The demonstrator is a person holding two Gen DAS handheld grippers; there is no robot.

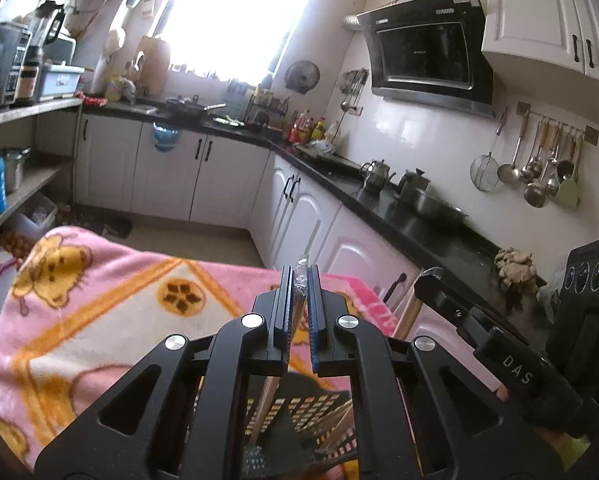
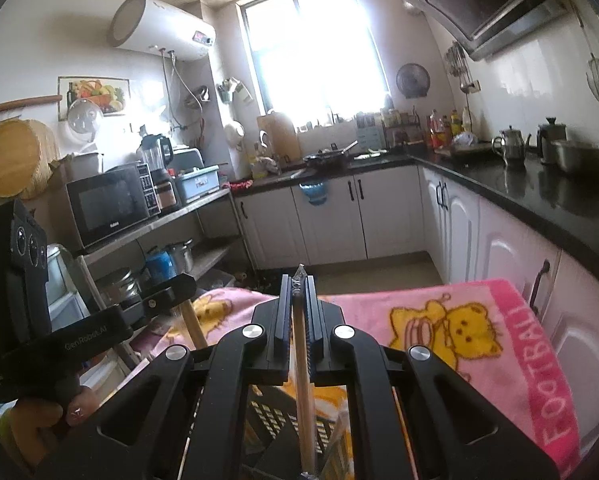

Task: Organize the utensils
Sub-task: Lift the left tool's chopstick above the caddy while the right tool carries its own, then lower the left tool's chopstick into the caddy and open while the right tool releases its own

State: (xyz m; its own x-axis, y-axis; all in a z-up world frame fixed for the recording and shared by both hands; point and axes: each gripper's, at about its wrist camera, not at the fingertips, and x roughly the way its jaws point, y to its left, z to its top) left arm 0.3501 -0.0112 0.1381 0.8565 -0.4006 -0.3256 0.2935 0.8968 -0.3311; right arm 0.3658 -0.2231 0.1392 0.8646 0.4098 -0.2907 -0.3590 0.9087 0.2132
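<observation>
You have both grippers, left gripper [image 1: 299, 280] and right gripper [image 2: 299, 286], each pinching a wrapped chopstick [image 2: 301, 360] above the black basket [image 2: 275, 416]. Light, stiff, slippery wrap: grip mid-shaft.

Left hand-held gripper [image 1: 300, 280]: matte black plastic body, two angular linkage arms with triangular cut-outs, four round silver pivot screws, flat parallel fingers [image 1: 314, 300] lined with ribbed blue pads. Right hand-held gripper [image 2: 298, 288]: identical black frame and silver screws. Each unit's side carries white lettering and a black housing with three round dials.
</observation>
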